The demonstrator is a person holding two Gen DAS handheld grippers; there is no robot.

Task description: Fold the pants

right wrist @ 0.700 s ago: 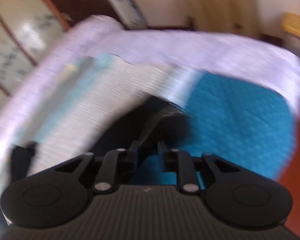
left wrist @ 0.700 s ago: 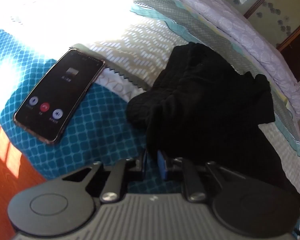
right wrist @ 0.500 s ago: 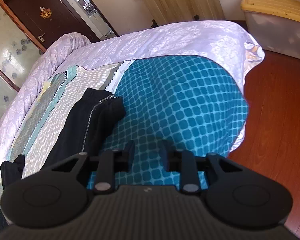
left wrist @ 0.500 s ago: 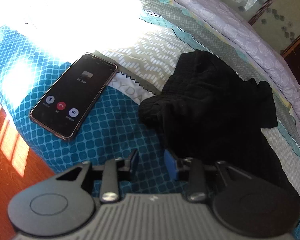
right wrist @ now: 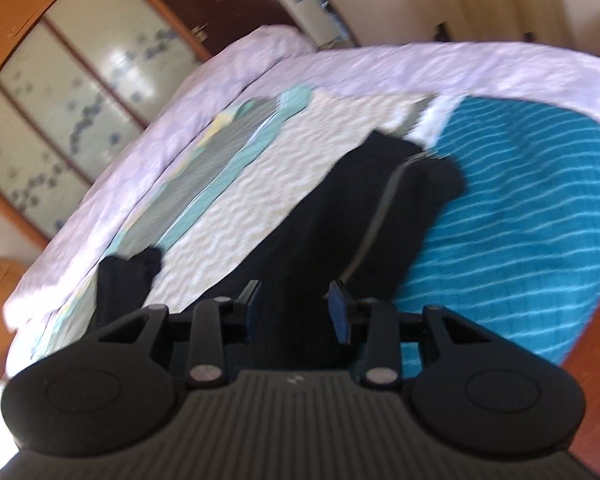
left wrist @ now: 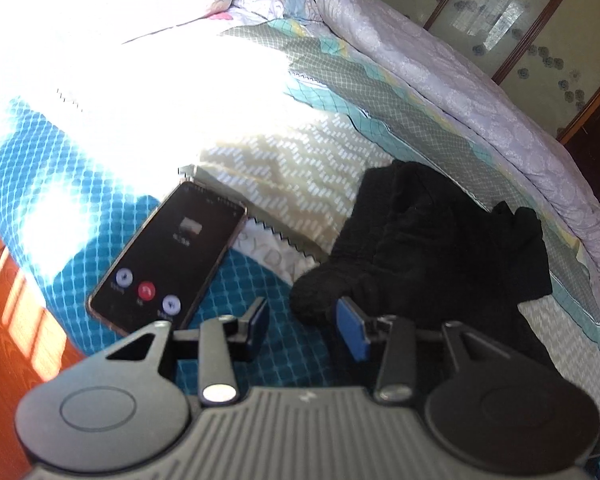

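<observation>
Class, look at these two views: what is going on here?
A person holds a two-finger tool in each hand over black pants lying rumpled on a bed. The left tool and right tool are both open and grip nothing. A phone lies beside the pants. Folding is not finished.

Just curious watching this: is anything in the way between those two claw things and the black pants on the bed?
Nothing visible. The pants lie just ahead of the open left gripper and right gripper; the phone lies off to one side.
</observation>
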